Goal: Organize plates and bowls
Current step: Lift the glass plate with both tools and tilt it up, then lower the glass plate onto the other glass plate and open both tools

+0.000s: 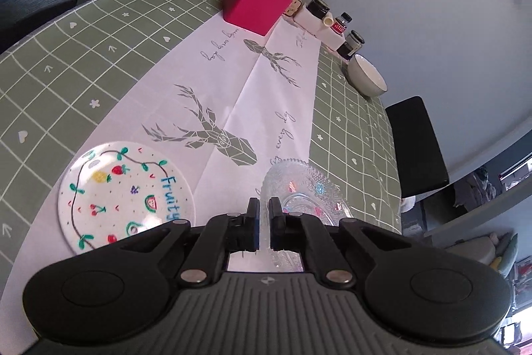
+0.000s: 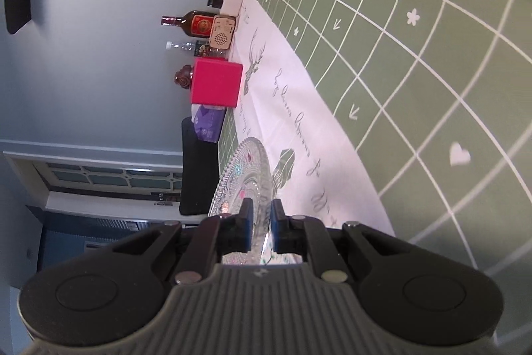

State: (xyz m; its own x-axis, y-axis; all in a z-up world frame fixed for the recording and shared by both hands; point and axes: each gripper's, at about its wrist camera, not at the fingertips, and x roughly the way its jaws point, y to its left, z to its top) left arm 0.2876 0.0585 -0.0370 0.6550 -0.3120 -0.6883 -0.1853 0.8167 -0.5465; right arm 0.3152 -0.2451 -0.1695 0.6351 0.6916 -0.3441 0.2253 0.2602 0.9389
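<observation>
**A:** What is the widest thing in view?

**B:** A table [image 1: 99, 32] under a green checked cloth, with a white runner [image 1: 232, 95] printed with grey deer heads down its middle. At the far end stand a pink box [image 1: 254, 0], bottles and small jars against a grey wall. Dark chairs sit around the edges.

**A:** And the dishes?

**B:** Three show. A white plate [image 1: 124, 195] painted with fruit and the word "Fruity" lies flat on the near part of the runner. Just beside it, apart from it, is a clear glass plate [image 1: 306, 192] with a beaded rim. A pale bowl [image 1: 367, 75] sits well away, near the jars at the far edge.

**A:** What are the tongs doing?

**B:** The left gripper [image 1: 264, 210] has its jaws narrowed to a slim gap, and the glass plate's rim runs into that gap. It looks pinched, though I cannot be sure of contact. The right gripper [image 2: 261, 215], seen from its own camera turned on its side, is likewise nearly closed around the glass plate [image 2: 246, 175], on its edge.

**A:** So both hold the same plate?

**B:** It appears so, from two sides. I cannot tell if it is lifted or resting on the runner.

**A:** How far along is the job?

**B:** Early, I judge. Nothing is stacked. The plates are separate and the bowl stands alone, untouched.
</observation>
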